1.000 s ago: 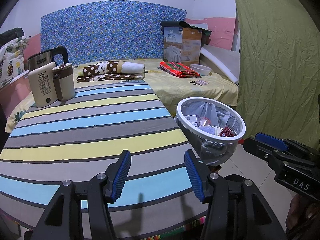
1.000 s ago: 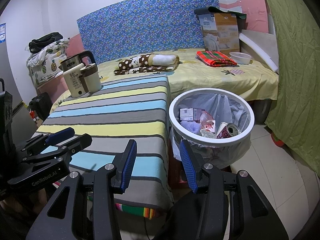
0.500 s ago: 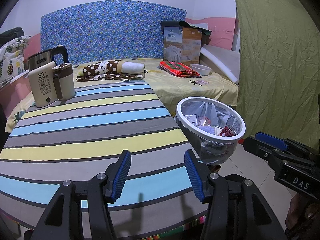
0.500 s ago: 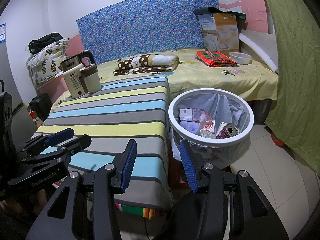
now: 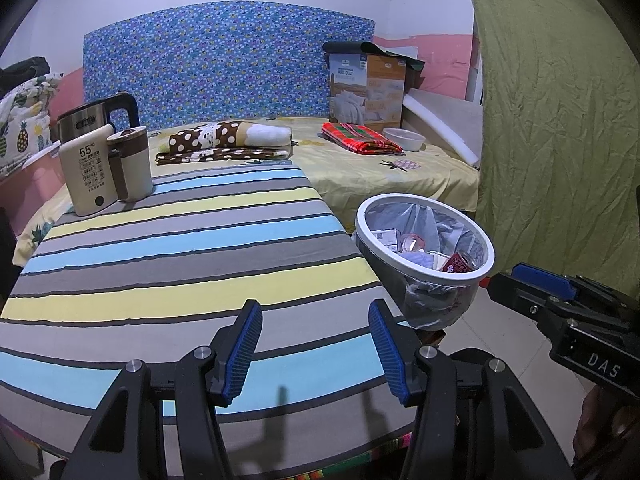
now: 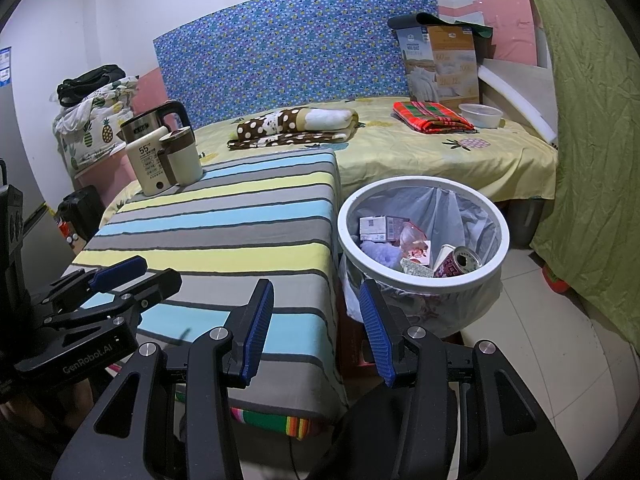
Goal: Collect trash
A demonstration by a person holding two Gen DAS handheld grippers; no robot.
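A round white-rimmed trash bin (image 6: 424,276) with a clear liner stands on the floor right of the striped table (image 6: 224,236). Inside lie a red drink can (image 6: 456,264), a small white box (image 6: 376,228), a pink wrapper and other scraps. The bin (image 5: 424,276) also shows in the left wrist view. My left gripper (image 5: 316,324) hovers open over the table's near edge with nothing between its blue pads. My right gripper (image 6: 316,308) is open and empty, level with the table's right corner, short of the bin. Each gripper appears at the edge of the other's view.
A beige kettle set (image 5: 106,168) stands at the table's far left. Behind is a bed with a folded spotted blanket (image 5: 228,142), a red plaid cloth (image 5: 360,140), a white bowl (image 5: 404,138) and a cardboard box (image 5: 368,88). A green curtain (image 5: 560,120) hangs on the right over tiled floor.
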